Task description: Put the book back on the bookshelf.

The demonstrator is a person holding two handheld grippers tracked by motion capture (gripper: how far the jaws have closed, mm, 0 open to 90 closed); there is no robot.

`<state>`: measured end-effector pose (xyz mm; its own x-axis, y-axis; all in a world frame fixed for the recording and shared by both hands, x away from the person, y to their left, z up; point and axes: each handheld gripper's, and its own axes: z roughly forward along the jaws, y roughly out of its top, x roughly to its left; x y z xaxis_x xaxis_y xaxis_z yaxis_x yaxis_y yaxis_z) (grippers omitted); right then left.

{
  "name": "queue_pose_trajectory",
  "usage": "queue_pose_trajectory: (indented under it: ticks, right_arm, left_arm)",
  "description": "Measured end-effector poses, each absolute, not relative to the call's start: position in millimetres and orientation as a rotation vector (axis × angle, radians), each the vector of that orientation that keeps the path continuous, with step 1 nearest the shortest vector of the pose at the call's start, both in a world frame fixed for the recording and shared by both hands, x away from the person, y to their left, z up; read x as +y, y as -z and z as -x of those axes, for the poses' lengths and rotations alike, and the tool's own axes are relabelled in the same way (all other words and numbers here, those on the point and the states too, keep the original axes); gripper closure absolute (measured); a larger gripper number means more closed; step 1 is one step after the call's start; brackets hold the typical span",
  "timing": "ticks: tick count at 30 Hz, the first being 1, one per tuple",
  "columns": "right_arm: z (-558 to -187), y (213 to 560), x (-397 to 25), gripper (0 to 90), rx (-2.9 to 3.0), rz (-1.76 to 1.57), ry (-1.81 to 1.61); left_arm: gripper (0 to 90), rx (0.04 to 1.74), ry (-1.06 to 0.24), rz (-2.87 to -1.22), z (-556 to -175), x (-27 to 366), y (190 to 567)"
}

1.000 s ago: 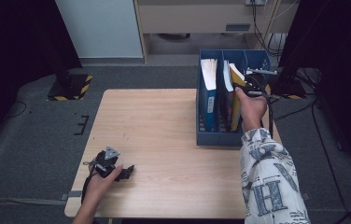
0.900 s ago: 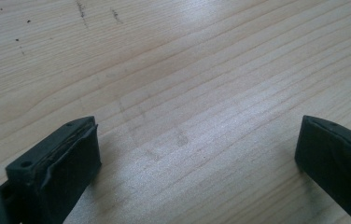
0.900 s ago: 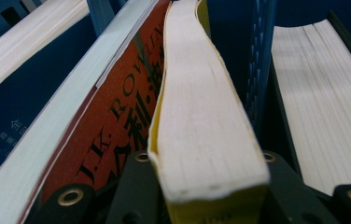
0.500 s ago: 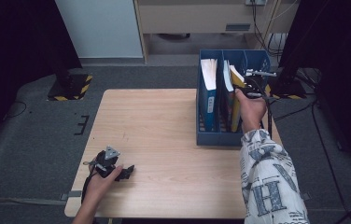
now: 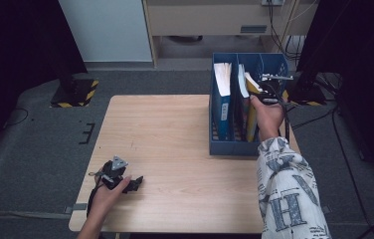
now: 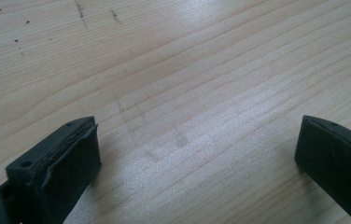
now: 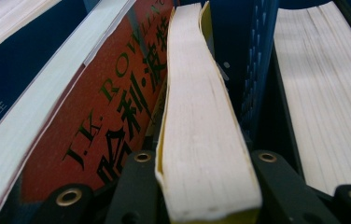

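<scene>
We are gripping a yellow book with our right gripper, its jaws pinching the thick block of pages from both sides. The book is standing in the blue rack at the far right of the table, in the middle compartment as far as we can tell from the high view. Right beside it a red book is leaning, glossy cover with dark lettering, and it is crowding the left side of our grip. On the other side a perforated blue divider is standing close, and beyond it another book is showing only its pale page edges. A blue book is filling the rack's left compartment.

Our left gripper is resting low over the near left of the table, its jaws spread wide with only bare wood between them. The wood is pale, straight-grained and faintly scuffed. The gripper pads are looking like matte black rubber, blocky in shape. Grey carpet is surrounding the table.
</scene>
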<state>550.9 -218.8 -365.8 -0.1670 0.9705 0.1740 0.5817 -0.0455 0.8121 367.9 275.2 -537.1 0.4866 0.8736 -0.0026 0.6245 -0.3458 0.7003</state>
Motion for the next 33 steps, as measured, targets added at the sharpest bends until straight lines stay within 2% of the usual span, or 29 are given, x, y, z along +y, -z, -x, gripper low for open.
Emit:
queue_pose_trajectory:
  ticks: [18,33]
  right_arm:
    - [-547,357,-220,68.7,1.826,-1.656,-1.09]
    - [-548,349,-220,69.5,1.862,-1.645,-1.06]
  left_arm:
    - [0.0,1.228,-0.501,-2.092,-368,275,537]
    - [0.0,1.226,-0.5,-2.094,-368,275,537]
